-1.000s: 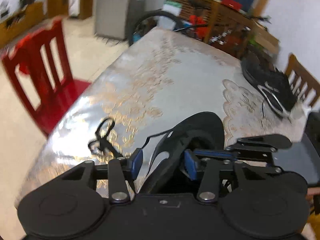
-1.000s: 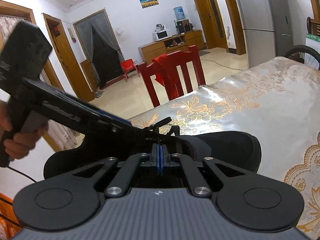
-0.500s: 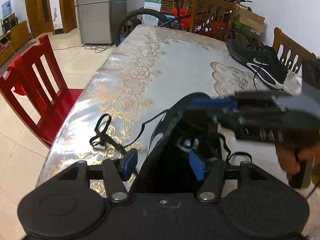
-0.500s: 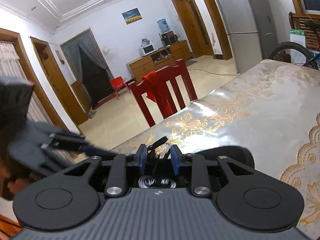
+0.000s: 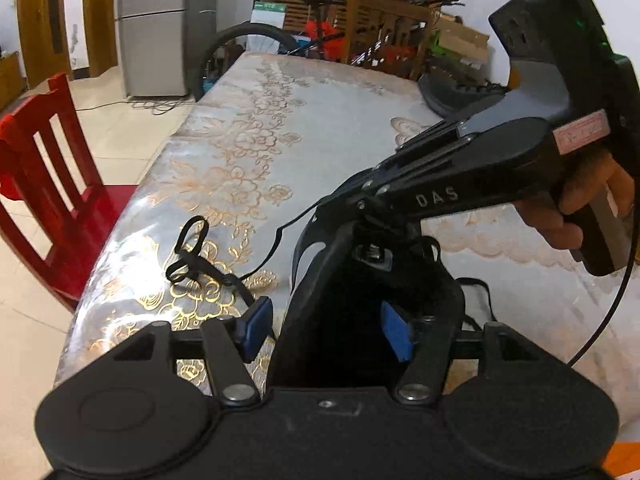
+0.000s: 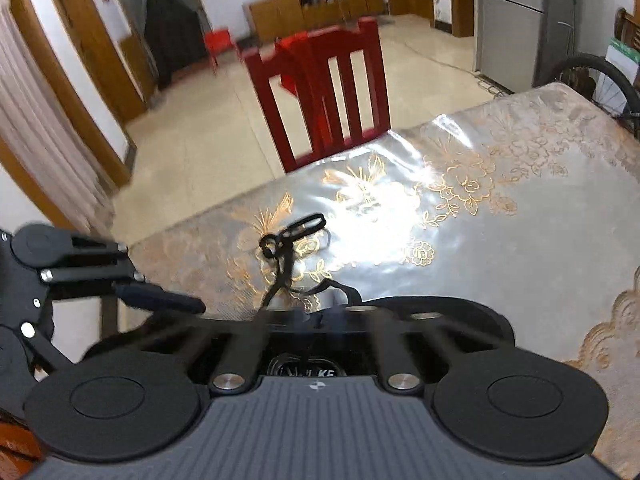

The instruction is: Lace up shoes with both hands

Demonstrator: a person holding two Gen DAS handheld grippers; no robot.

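Observation:
A black shoe (image 5: 360,292) stands at the near end of the table (image 5: 320,120), its opening toward me. My left gripper (image 5: 326,332) straddles the shoe's left wall: one blue pad outside, the other inside the opening, neither pressing, jaws opening. My right gripper (image 5: 356,205), held by a hand (image 5: 580,208), reaches in from the right above the tongue and is shut on the black lace (image 5: 272,248). The lace runs down to a loose bundle (image 5: 188,256) on the table. In the right wrist view the blurred fingertips (image 6: 320,314) pinch the lace (image 6: 280,276) over the shoe (image 6: 460,316).
A second black shoe (image 5: 452,96) lies at the table's far right, partly hidden by the right gripper. A red chair (image 5: 52,184) stands at the table's left edge. A bicycle wheel (image 5: 240,40) and a fridge (image 5: 160,28) stand beyond the far end.
The right jaws went from shut to open around the lace, then shut on it again, and that gripper lifted above the shoe. The left pads stand farther apart.

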